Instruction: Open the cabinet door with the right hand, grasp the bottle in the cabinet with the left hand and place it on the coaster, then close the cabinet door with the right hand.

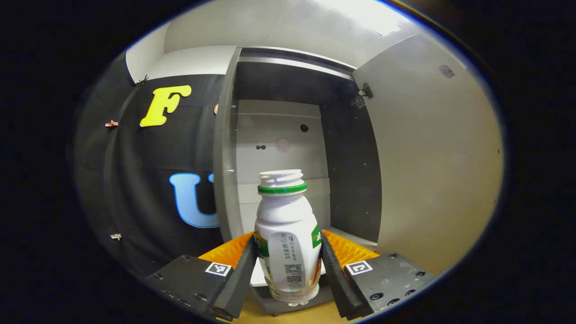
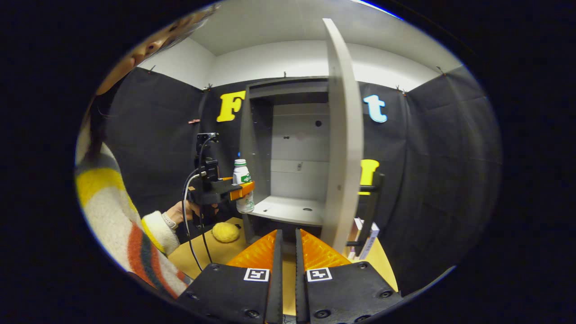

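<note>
Black cloth lines the booth behind a grey cabinet (image 2: 288, 153) that stands on a tan wooden worktop (image 2: 216, 254). Nearest in the left gripper view, the left gripper (image 1: 288, 265) has its fingers (image 1: 245, 270) clamped on the lower body of a white bottle (image 1: 287, 234) with a green neck ring; the bottle stands upright between them, lifted clear of the surface, in front of the open cabinet. Beyond it lies the cabinet's pale floor shelf (image 1: 351, 236), then the light back panel, with the cabinet door (image 1: 432, 157) swung wide to the right. In the right gripper view, the right gripper (image 2: 288, 256) sits lowest, its fingers (image 2: 275, 270) drawn almost together with just a thin slit between them and nothing held. Just past them the door's edge (image 2: 344, 135) rises upright, open toward the camera. Farther off on the left, a hand (image 2: 186, 211) in a striped sleeve (image 2: 135, 225) holds the left gripper, which carries the bottle just outside the cabinet's left front corner, above the worktop. A yellow, rounded coaster (image 2: 226, 232) lies on the worktop below and slightly left of the bottle, apart from it.
</note>
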Demonstrator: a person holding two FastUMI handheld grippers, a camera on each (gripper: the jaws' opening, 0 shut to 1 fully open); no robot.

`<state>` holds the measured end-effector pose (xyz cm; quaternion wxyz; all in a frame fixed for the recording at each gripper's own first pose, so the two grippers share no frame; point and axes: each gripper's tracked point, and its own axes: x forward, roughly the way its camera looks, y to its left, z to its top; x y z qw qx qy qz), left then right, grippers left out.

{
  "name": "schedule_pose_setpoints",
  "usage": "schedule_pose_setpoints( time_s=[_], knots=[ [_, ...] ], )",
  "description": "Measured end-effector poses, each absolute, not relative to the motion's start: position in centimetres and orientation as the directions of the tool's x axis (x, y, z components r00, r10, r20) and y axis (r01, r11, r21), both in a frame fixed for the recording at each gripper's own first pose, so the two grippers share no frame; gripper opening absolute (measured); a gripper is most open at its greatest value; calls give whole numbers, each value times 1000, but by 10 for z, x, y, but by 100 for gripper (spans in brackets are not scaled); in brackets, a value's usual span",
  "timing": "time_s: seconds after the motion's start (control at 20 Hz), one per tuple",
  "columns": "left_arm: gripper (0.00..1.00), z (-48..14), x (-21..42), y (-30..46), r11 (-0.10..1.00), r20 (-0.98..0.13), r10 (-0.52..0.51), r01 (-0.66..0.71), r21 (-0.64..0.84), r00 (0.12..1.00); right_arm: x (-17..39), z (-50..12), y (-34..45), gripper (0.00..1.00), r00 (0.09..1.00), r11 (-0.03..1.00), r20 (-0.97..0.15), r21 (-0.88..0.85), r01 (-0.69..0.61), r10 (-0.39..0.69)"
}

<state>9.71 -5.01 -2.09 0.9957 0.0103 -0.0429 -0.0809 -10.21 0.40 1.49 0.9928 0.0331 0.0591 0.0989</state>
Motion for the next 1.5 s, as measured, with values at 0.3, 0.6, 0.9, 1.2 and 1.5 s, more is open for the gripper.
schedule_pose_setpoints(
  time_s=[0.3,0.6,0.9,1.2,1.5],
  knots=[
    [78,-70,48,-15,993,25,-117,117,3,993,-39,27,74,22,910,909,-51,85,-407,412],
    [78,-144,-9,13,989,-20,-120,122,80,993,65,15,114,32,882,884,-62,11,-468,467],
    [78,-204,-36,23,991,-34,-133,134,9,990,124,-50,158,63,885,895,-139,22,-446,445],
    [79,-285,-34,15,988,-27,-156,156,1,987,170,-134,152,98,917,935,-215,-39,-353,337],
    [79,-375,-21,2,985,-91,-171,173,22,981,201,-201,166,98,924,946,-268,-100,-308,272]
  ],
)
